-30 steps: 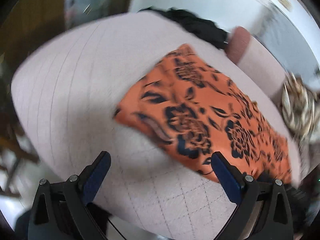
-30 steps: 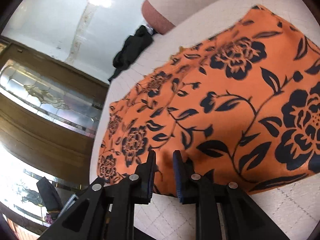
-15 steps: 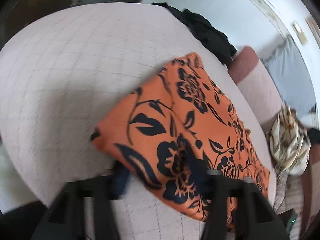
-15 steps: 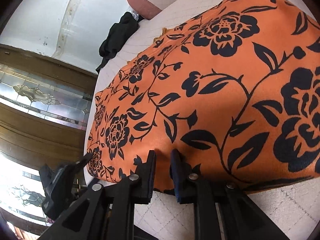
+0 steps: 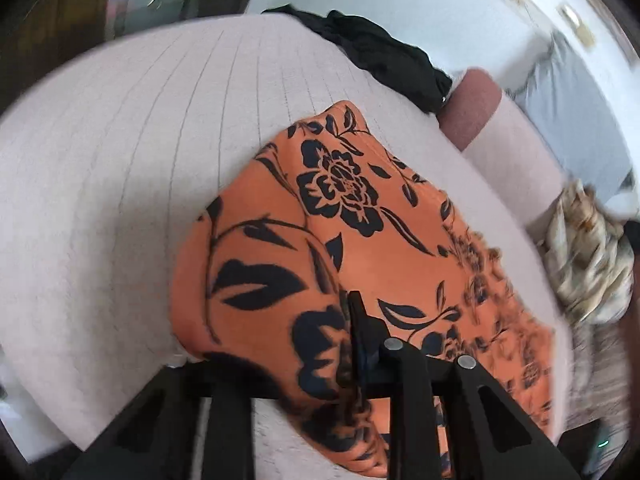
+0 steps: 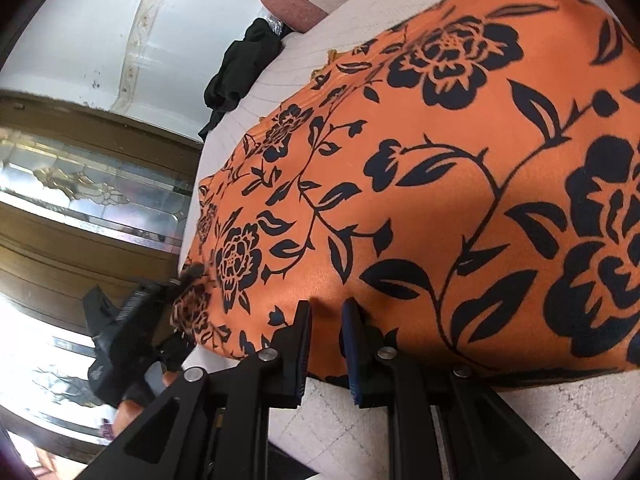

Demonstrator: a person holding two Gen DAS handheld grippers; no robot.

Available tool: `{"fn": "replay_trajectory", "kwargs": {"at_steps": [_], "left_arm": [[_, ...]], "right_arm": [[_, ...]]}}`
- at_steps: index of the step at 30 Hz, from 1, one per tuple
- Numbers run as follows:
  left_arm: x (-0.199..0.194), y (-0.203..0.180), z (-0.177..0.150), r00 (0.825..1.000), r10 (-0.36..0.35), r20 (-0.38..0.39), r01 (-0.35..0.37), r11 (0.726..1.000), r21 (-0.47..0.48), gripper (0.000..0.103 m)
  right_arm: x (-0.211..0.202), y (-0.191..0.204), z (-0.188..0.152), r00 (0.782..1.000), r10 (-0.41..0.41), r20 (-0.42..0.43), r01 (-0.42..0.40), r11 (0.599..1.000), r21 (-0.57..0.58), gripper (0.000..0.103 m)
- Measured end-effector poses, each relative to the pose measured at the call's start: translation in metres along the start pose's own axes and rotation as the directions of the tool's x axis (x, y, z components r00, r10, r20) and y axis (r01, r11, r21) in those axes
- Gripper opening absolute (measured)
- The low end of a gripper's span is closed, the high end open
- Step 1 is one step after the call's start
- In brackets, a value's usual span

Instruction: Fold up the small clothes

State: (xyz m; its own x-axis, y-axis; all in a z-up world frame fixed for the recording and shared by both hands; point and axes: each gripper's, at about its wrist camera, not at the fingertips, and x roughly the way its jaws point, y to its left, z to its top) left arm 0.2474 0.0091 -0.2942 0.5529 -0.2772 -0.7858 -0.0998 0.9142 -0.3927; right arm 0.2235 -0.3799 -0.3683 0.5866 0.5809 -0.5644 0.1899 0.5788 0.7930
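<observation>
Garment: we have the orange floral garment (image 6: 460, 184) spread on the pale quilted cushion (image 5: 120, 184), its near hem facing both our tools.
Surface: we cannot tell whether the cushion is a sofa seat or an ottoman, so we just call it the cushion.
Left tool (image 5: 344, 344): the jaws are closing right now on the garment's left corner, and cloth bunches up between them. The near finger is buried under the fabric, so we judge the bite deep but uneven.
Right tool (image 6: 326, 344): clenched on the near hem, with a thin pinch of orange cloth between the pads.
Risk, left corner: if we lift before the jaws finish closing, the corner may slip out, and the fold line goes crooked.
Risk, layers: the bunched wad could mean we catch only the top layer. The under layer would then drag behind on the cushion.
Risk, right pinch: that grip sits right at the hem's edge. A sharp pull from the left side may tug it free.
Risk, uneven lift: the two grips look differently deep, so raising both together may skew the cloth.
Neighbours: the black garment (image 5: 380, 52) at the far edge and the patterned cloth (image 5: 588, 256) off to the right lie well apart from ours, so snagging them looks unlikely.
</observation>
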Motion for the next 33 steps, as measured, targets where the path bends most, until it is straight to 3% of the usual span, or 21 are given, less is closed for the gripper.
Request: {"fn": "replay_trajectory", "kwargs": {"at_steps": [5, 11, 15, 18, 21, 22, 23, 24, 25, 28, 31, 33], "left_arm": [[-0.029, -0.037, 0.002, 0.995, -0.035, 0.098, 0.019, 0.987, 0.159, 0.021], [-0.062, -0.121, -0.013, 0.978, -0.11, 0.176, 0.017, 0.889, 0.457, 0.02], [-0.064, -0.174, -0.038, 0.969, -0.206, 0.139, 0.084, 0.799, 0.596, 0.02], [-0.051, -0.201, -0.066, 0.962, -0.269, 0.052, 0.169, 0.732, 0.659, 0.02], [-0.032, -0.209, -0.092, 0.958, -0.286, -0.028, 0.228, 0.695, 0.682, 0.019], [-0.025, -0.209, -0.098, 0.957, -0.284, -0.055, 0.244, 0.689, 0.682, 0.019], [-0.017, -0.209, -0.106, 0.957, -0.277, -0.086, 0.258, 0.682, 0.684, 0.019], [-0.011, -0.211, -0.11, 0.959, -0.266, -0.101, 0.26, 0.676, 0.689, 0.019], [-0.006, -0.21, -0.117, 0.961, -0.255, -0.107, 0.255, 0.665, 0.702, 0.019], [-0.003, -0.207, -0.127, 0.961, -0.264, -0.085, 0.238, 0.623, 0.745, 0.019], [-0.001, -0.208, -0.127, 0.958, -0.275, -0.084, 0.241, 0.606, 0.758, 0.019], [0.0, -0.209, -0.129, 0.959, -0.271, -0.083, 0.234, 0.59, 0.772, 0.019]], "right_arm": [[-0.021, -0.005, 0.002, 0.999, 0.015, 0.045, -0.016, 1.0, 0.023, 0.019], [-0.054, -0.038, 0.002, 0.992, 0.046, 0.116, -0.062, 0.989, 0.137, 0.019], [-0.077, -0.052, 0.001, 0.983, 0.073, 0.166, -0.102, 0.98, 0.174, 0.019], [-0.093, -0.064, 0.0, 0.975, 0.107, 0.193, -0.147, 0.966, 0.212, 0.019], [-0.115, -0.074, 0.004, 0.958, 0.155, 0.24, -0.215, 0.945, 0.247, 0.021], [-0.125, -0.078, 0.008, 0.947, 0.182, 0.264, -0.251, 0.934, 0.254, 0.03], [-0.131, -0.08, 0.013, 0.942, 0.196, 0.273, -0.268, 0.928, 0.257, 0.063], [-0.137, -0.081, 0.021, 0.938, 0.203, 0.282, -0.278, 0.925, 0.259, 0.082], [-0.142, -0.081, 0.031, 0.933, 0.202, 0.298, -0.281, 0.926, 0.253, 0.094], [-0.139, -0.079, 0.062, 0.921, 0.262, 0.289, -0.328, 0.921, 0.208, 0.094], [-0.106, -0.075, 0.075, 0.948, 0.256, 0.187, -0.298, 0.922, 0.248, 0.094], [-0.082, -0.067, 0.081, 0.976, 0.173, 0.133, -0.201, 0.949, 0.243, 0.094]]}}
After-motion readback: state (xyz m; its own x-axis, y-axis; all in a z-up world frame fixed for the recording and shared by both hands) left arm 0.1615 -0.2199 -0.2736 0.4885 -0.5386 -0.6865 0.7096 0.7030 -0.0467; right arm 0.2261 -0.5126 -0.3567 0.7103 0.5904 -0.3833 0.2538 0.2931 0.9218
